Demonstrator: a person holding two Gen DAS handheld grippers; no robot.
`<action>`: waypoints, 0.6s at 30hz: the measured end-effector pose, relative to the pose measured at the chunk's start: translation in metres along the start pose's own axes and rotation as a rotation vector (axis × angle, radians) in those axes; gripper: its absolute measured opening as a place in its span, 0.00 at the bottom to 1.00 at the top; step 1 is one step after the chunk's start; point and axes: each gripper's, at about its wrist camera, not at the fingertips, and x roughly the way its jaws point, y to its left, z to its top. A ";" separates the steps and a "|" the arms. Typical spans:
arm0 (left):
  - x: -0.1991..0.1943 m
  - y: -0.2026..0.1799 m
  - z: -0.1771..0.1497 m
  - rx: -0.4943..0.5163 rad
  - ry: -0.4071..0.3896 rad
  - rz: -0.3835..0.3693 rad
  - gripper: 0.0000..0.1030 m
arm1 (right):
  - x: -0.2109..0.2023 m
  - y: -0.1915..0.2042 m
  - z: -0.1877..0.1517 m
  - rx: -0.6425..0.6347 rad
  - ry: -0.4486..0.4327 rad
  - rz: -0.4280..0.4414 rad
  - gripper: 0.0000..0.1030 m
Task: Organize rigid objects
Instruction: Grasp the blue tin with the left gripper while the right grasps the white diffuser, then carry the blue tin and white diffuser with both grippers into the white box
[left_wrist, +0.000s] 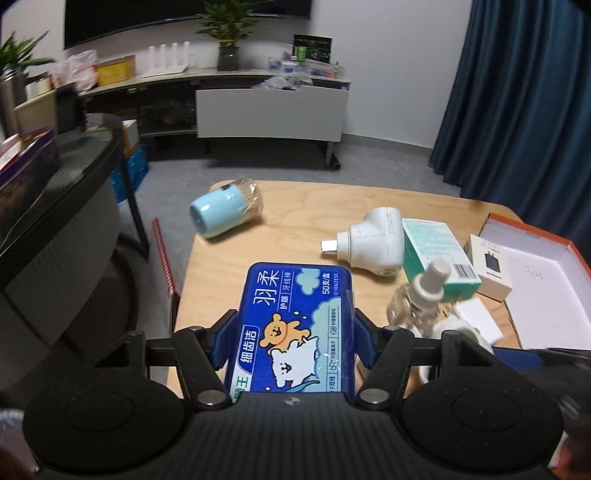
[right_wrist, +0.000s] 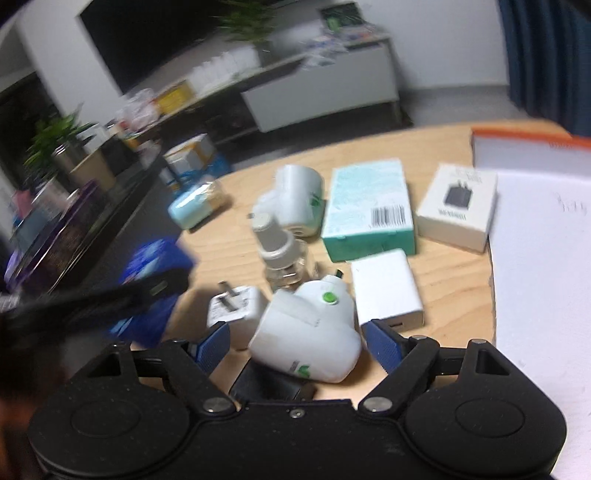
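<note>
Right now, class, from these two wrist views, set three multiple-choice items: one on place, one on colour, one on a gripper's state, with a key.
1. Where does the small white charger box sit?
A. Inside the orange-rimmed box
B. On the table beside the teal box
C. On the floor

2. What colour is the cap end of the toothpick jar lying on its side?
A. Red
B. Black
C. Light blue

3. What is the left gripper doing?
A. Clamping the blue floss-pick box
B. Hanging open over nothing
C. Holding a white plug

Key: 1 B, it rests on wood next to the teal box; 2 C, the cap is pale blue; 3 A, both pads press the sides of the blue floss-pick box.
</note>
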 end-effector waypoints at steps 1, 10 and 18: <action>-0.004 -0.001 -0.002 -0.001 -0.001 0.006 0.62 | 0.004 -0.001 -0.001 0.000 0.012 -0.014 0.77; -0.031 -0.011 -0.017 -0.066 -0.037 0.001 0.62 | -0.033 0.002 -0.013 -0.133 -0.103 -0.071 0.74; -0.049 -0.026 -0.031 -0.086 -0.064 -0.033 0.62 | -0.084 -0.001 -0.026 -0.229 -0.178 -0.103 0.72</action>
